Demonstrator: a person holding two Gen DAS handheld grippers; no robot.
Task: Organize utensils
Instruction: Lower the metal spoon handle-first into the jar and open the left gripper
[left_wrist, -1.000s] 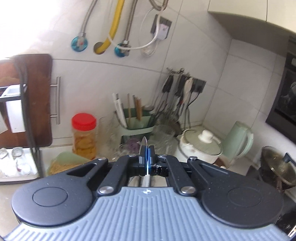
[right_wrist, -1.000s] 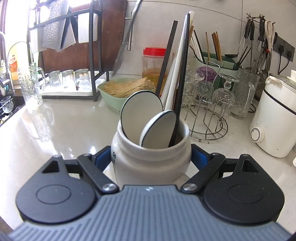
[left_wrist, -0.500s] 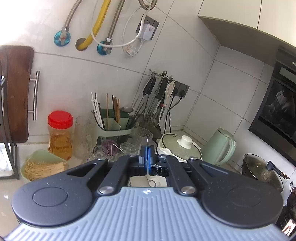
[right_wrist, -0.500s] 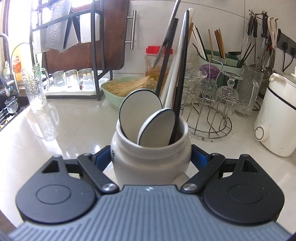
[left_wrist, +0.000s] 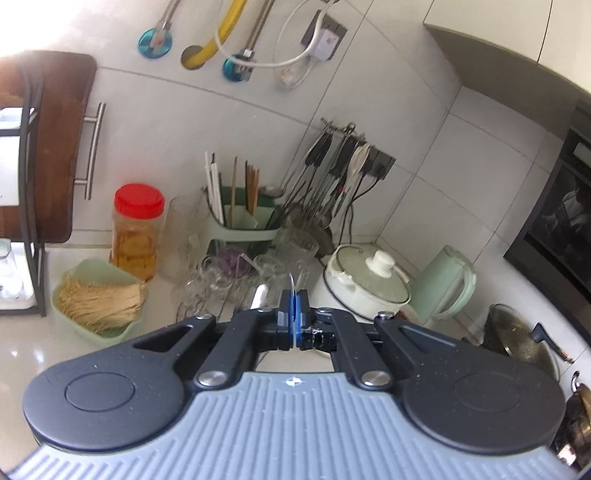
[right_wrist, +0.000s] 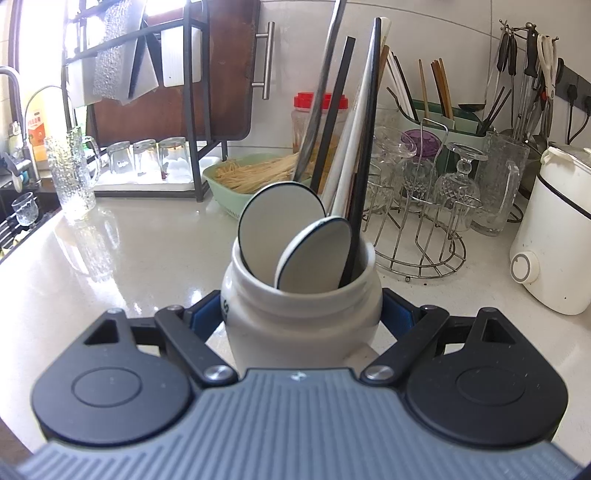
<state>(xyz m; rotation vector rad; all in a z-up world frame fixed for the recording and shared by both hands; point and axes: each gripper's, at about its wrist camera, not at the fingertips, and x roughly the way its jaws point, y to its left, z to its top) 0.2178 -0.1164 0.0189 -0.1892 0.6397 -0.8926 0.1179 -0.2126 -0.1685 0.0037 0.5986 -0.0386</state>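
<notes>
White jar, part-hidden dark letter "S", btwn right jaws.

Left tool pinched closed; right tool clamped wide.

1. The left gripper has a pale grey-blue body with ribbed grooves running along its top face.
2. A small round emblem sits at the front middle edge of that ribbed body.
3. Two matte black, finely speckled housings flank the body, each a rounded lobe with a raised circular disc.
4. Black link arms run forward from the housings, pinned with round silver screws.
5. Each housing has a triangular cut-out near its front.
6. The fingers are black blocks faced with bright blue pads.
7. The right gripper has the same build: ribbed grey-blue body, emblem, black lobes, silver screws, blue-padded fingers.
</notes>
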